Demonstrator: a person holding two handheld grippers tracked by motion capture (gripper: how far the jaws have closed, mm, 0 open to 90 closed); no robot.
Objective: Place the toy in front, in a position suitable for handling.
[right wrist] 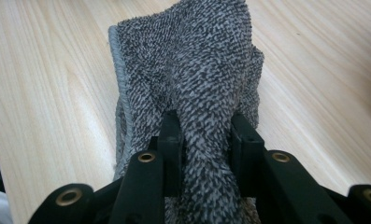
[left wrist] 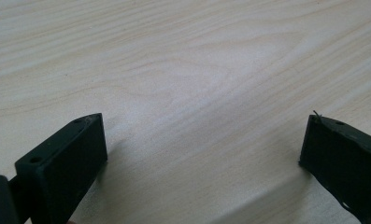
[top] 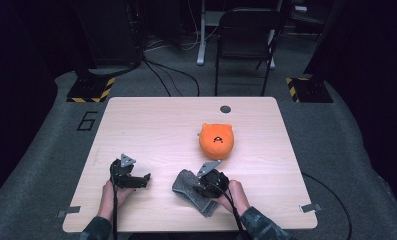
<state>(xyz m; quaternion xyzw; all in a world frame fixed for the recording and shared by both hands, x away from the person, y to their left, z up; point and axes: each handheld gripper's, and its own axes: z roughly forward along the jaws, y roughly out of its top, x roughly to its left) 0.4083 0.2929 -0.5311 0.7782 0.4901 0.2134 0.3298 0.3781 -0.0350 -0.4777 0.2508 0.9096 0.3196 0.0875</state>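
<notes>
- Right tongs (right wrist: 205, 135), low in the middle of the right gripper view, are clamped on a fold of the grey towel (right wrist: 192, 70); the cloth is bunched into a narrow ridge between the two black jaws, which press it from both sides.
- Seen from the high view, the right tongs (top: 202, 187) sit in the lower middle of the frame, over the right-hand part of the towel (top: 188, 186), with the person's right hand (top: 236, 195) behind them.
- Most of the towel spreads away from the jaws toward the top of the right gripper view, fanning wider beyond the pinch; its lower end lies on the counter (right wrist: 43, 93).
- Its look: speckled grey-and-dark terry, looped and nubbly, with a plain lighter grey hem running down its left edge in the right gripper view. It is crumpled rather than flat.
- Left tongs (left wrist: 202, 144) stand wide apart, one jaw at the lower left and one at the lower right of the left gripper view, with bare pale wood between them and nothing held.
- From above, the left tongs (top: 145, 180) lie at the lower left of the counter (top: 151, 125), apart from the towel.
- An orange plush toy (top: 216, 140) with a small face sits above and just right of the towel in the high view, apart from it.
</notes>
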